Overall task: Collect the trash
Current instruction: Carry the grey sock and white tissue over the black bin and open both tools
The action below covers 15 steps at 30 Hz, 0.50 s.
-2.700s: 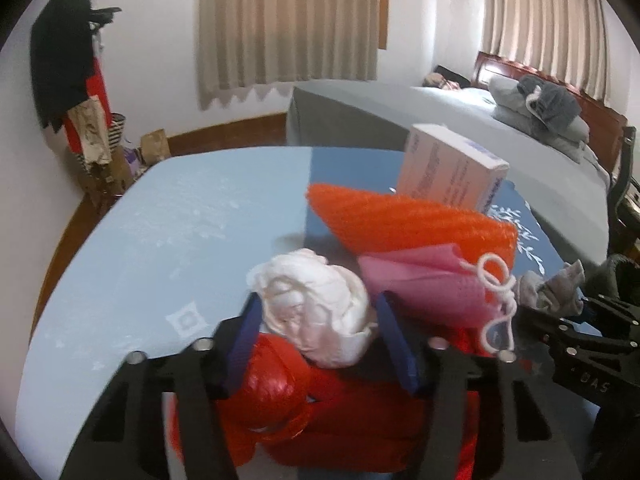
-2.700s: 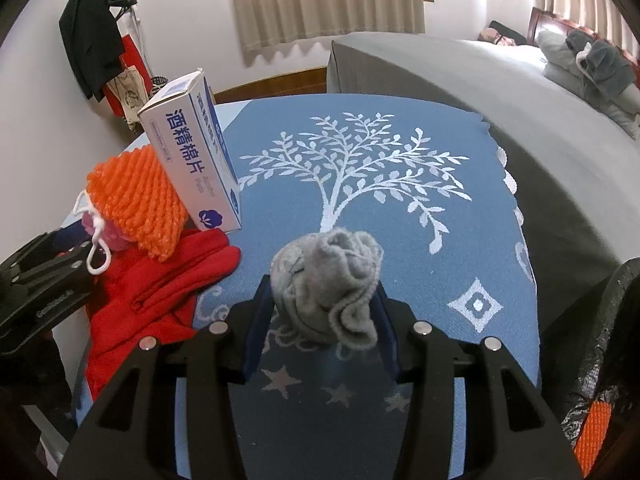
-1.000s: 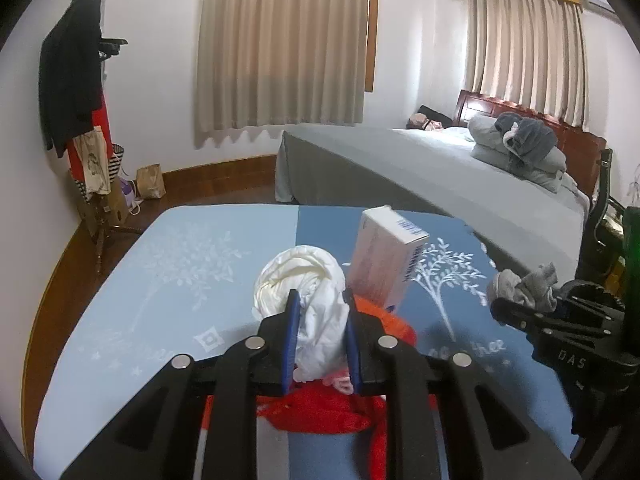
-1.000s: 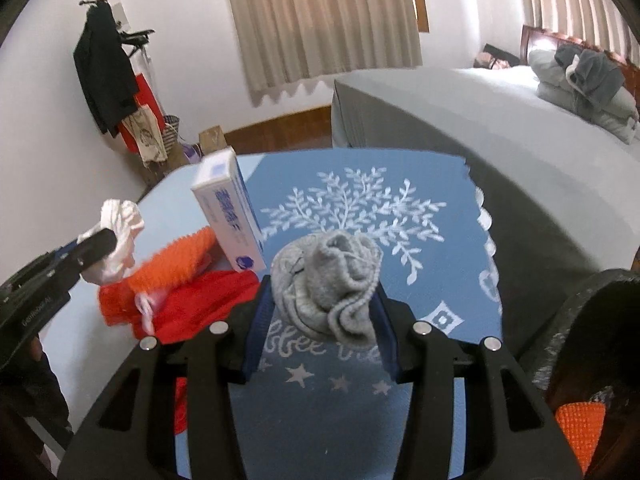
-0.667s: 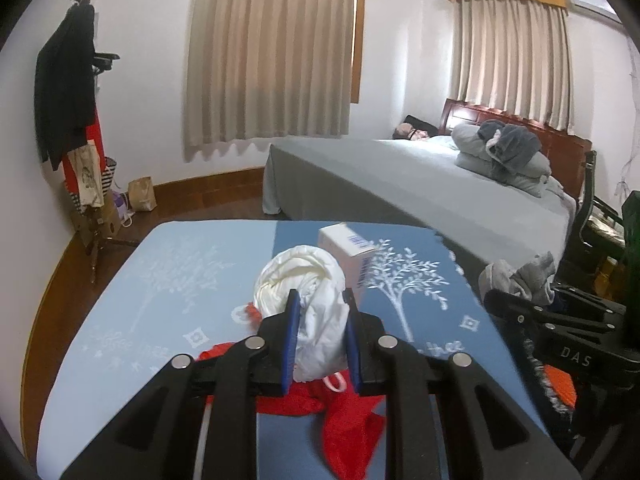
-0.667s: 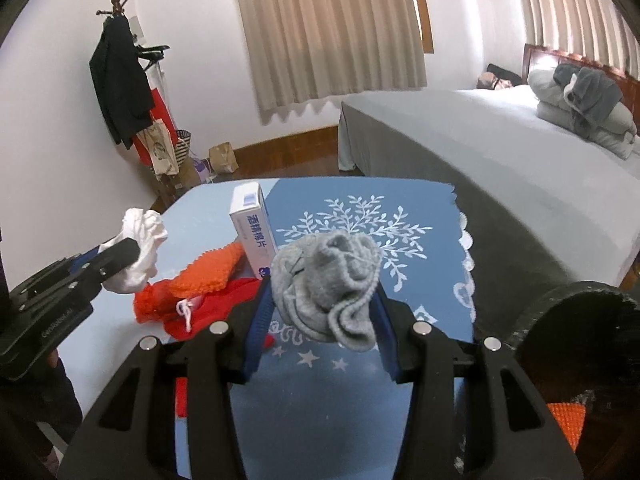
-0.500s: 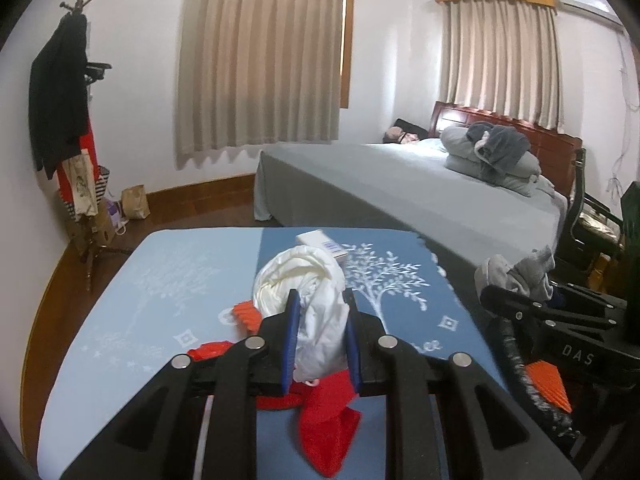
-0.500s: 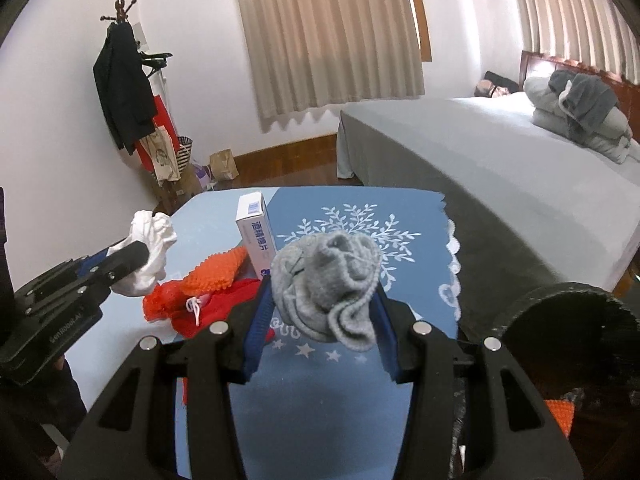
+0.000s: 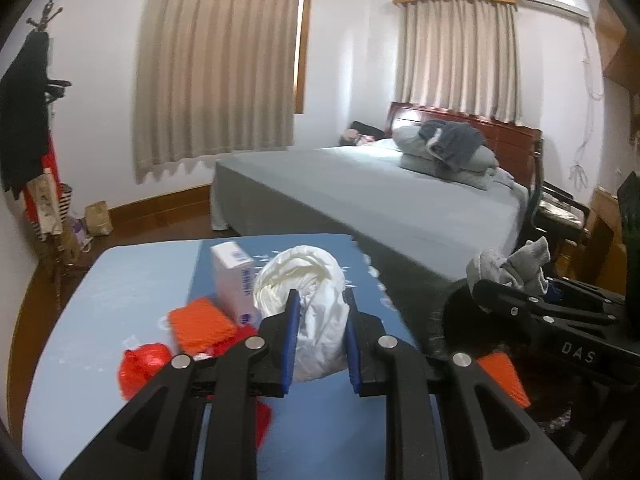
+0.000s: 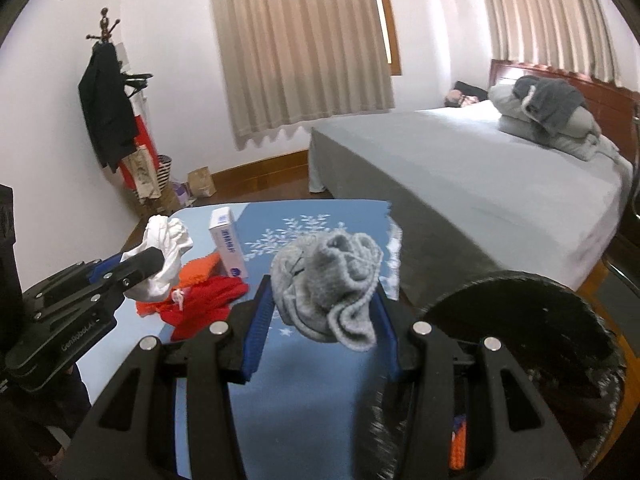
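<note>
On the blue table (image 10: pixel 304 400) the orange net (image 10: pixel 198 270), red cloth (image 10: pixel 208 300) and box (image 10: pixel 228 246) wait, your left gripper (image 9: pixel 320 320) clamps a white wad (image 9: pixel 308 280), your right gripper (image 10: pixel 320 312) pinches a grey sock (image 10: pixel 328 288) beside the black bin (image 10: pixel 560 340)

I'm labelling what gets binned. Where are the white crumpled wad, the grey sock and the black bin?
white crumpled wad (image 9: pixel 316 300): left wrist view, middle of the bunch between the left gripper's pads.
grey sock (image 10: pixel 328 284): right wrist view, centre of the bundle.
black bin (image 10: pixel 520 280): right wrist view, far rim.
</note>
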Motion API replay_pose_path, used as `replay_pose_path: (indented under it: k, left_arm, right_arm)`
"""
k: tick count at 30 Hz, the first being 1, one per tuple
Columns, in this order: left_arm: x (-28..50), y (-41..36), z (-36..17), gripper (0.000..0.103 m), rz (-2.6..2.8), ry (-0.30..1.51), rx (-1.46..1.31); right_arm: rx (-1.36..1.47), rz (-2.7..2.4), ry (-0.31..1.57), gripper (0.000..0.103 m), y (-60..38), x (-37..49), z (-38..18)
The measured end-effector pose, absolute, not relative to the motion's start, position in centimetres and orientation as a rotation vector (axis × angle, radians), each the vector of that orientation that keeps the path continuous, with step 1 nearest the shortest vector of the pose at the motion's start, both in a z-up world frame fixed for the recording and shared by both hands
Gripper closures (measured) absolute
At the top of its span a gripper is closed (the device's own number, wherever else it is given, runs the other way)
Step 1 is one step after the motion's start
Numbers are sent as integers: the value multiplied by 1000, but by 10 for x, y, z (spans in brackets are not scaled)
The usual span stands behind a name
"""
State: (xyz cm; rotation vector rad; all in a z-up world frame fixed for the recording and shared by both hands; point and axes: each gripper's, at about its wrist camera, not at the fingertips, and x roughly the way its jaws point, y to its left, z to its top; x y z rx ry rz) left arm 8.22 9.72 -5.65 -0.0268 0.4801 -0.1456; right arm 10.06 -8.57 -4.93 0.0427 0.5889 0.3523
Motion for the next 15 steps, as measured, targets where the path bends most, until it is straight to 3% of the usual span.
replay_pose_path:
  k: [15]
  left_arm:
    - [85,3,-58,82,-355,477,13]
  right_arm:
    - [84,153,594,58,-171,71,-59]
